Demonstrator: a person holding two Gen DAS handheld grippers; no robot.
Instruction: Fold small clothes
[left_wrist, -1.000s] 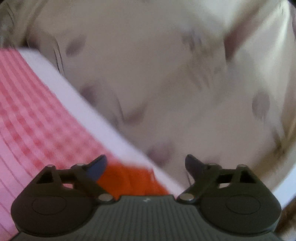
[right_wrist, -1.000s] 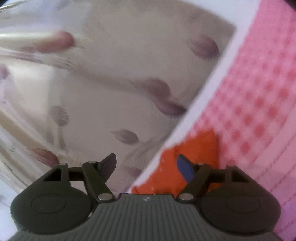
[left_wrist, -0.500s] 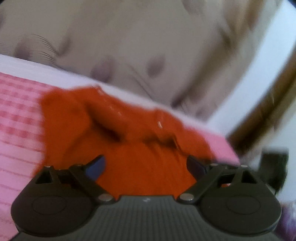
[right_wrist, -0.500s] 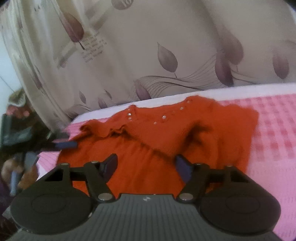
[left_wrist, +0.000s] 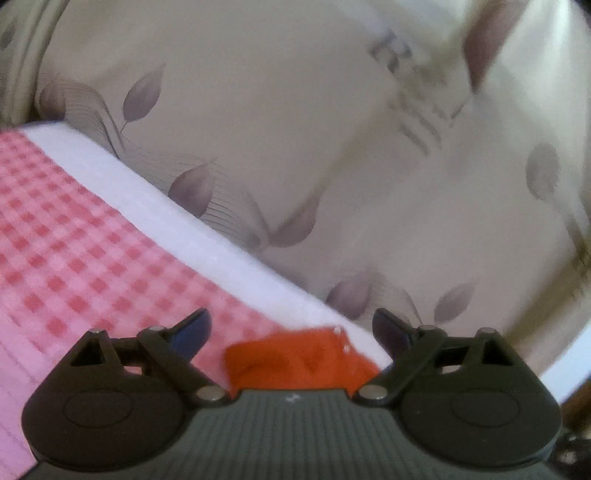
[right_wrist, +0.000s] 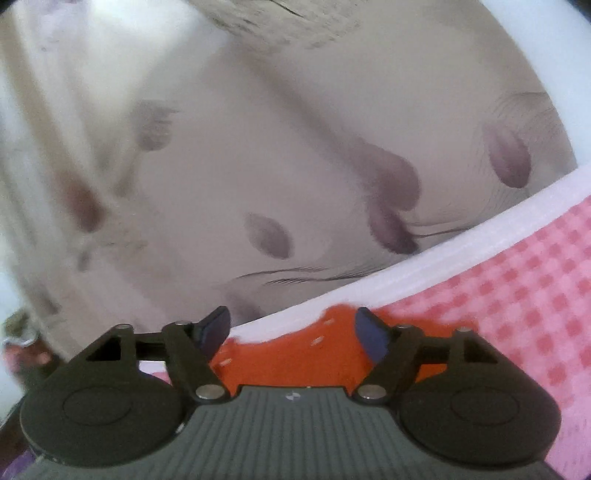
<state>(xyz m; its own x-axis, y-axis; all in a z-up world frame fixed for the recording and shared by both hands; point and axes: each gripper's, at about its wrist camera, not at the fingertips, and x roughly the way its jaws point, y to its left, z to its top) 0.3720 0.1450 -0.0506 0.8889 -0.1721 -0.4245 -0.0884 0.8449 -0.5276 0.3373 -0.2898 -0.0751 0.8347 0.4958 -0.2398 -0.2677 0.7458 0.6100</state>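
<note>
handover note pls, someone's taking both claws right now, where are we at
Left claw: open, empty, jaws wide above the orange garment.
Right claw: jaws have just been opening, nothing gripped, garment below them.
Garment: on the pink checked cloth, at its white far edge by the leaf-print curtain.
Done: no fold can be confirmed, since little of the garment shows.
Left: grip the garment and fold it.

No readable text showed in either view; the cream leaf-print curtain (left_wrist: 280, 122) carried a few lines of grey printed lettering near its upper right (too blurred to make out a single word), and nothing else bore a label, brand or number
</note>
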